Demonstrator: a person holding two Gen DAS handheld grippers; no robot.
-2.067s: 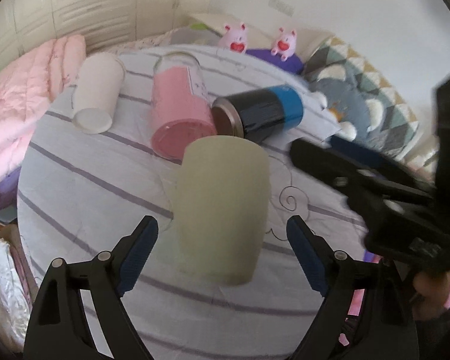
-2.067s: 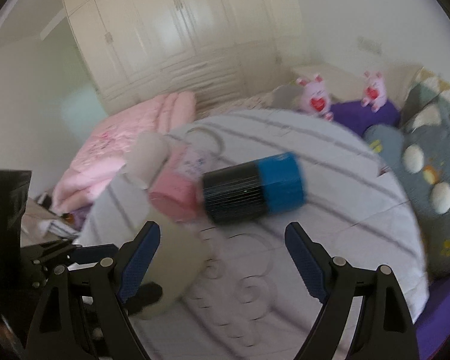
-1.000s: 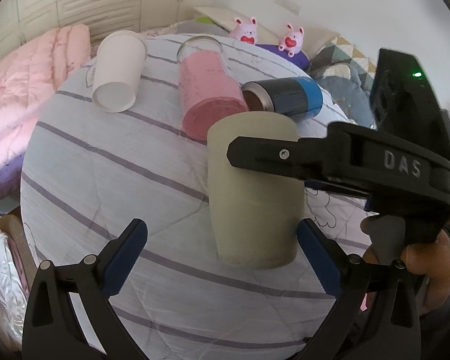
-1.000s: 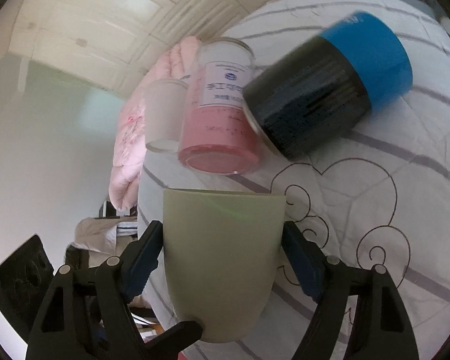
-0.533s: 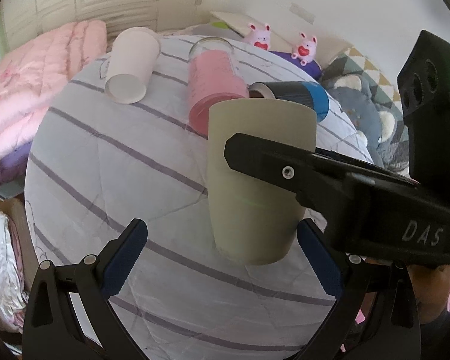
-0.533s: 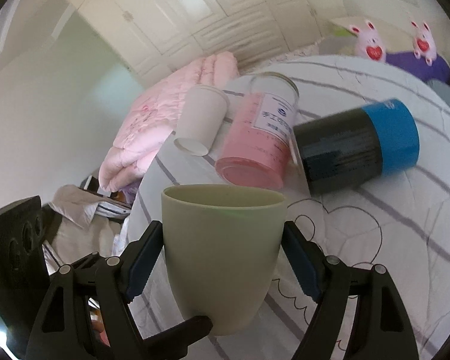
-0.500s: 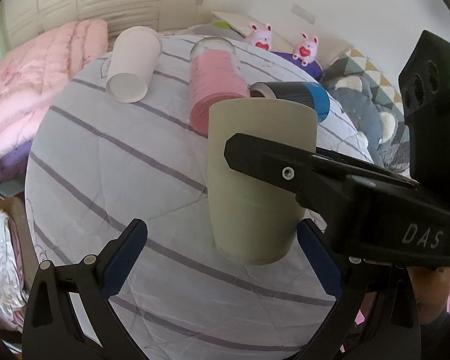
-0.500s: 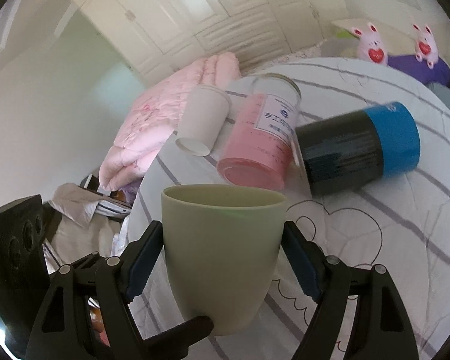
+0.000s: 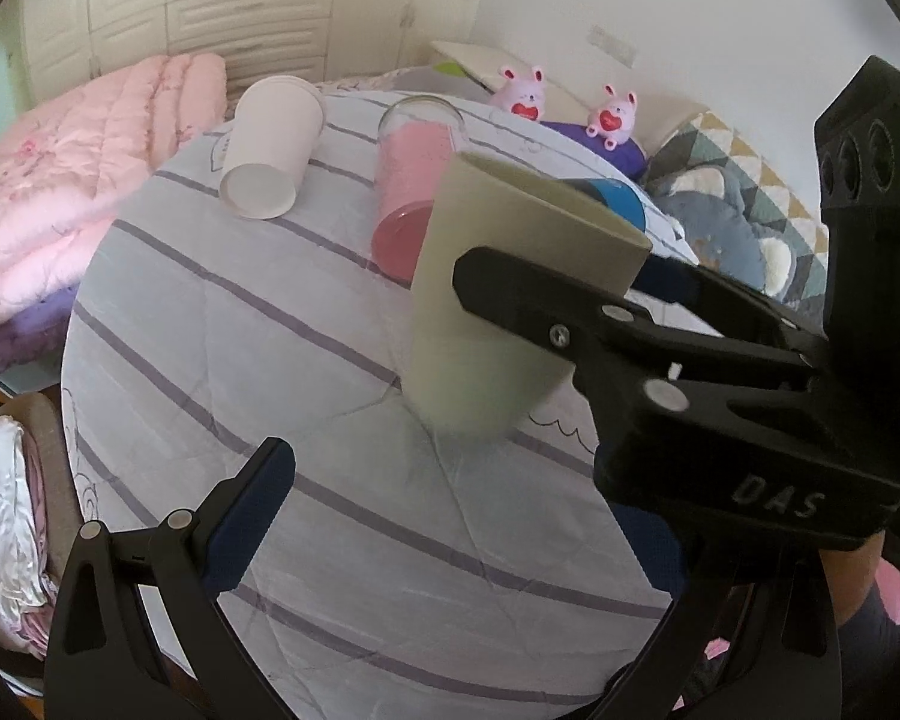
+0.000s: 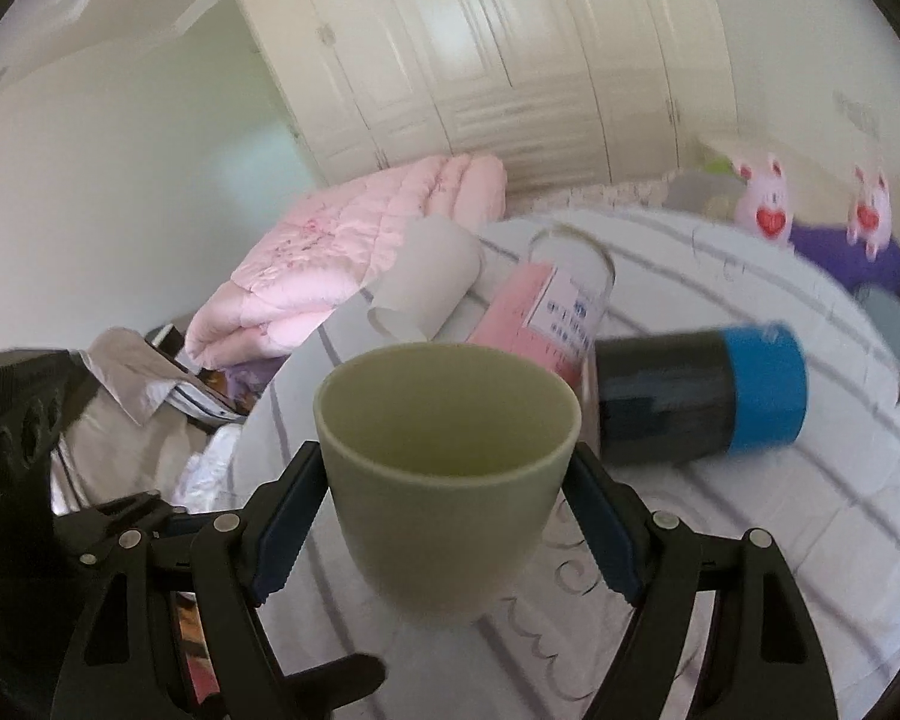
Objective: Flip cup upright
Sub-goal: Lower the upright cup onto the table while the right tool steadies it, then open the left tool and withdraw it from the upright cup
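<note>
Right gripper clamps green cup btwn fingers, mouth up

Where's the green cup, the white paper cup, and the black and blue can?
green cup [image 10: 444, 516], right wrist view, on its front wall
white paper cup [image 9: 273, 147], left wrist view, on its side wall
black and blue can [image 10: 699, 405], right wrist view, on its black side

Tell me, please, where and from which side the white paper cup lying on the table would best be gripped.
Grip the white cup across its middle wall, coming down from above with the tongs straddling it. It lies on its side on the table, its closed base towards the left camera, so both flanks look exposed; the pink jar lies apart to its right. A light squeeze seems wise, since paper walls may crush.
</note>
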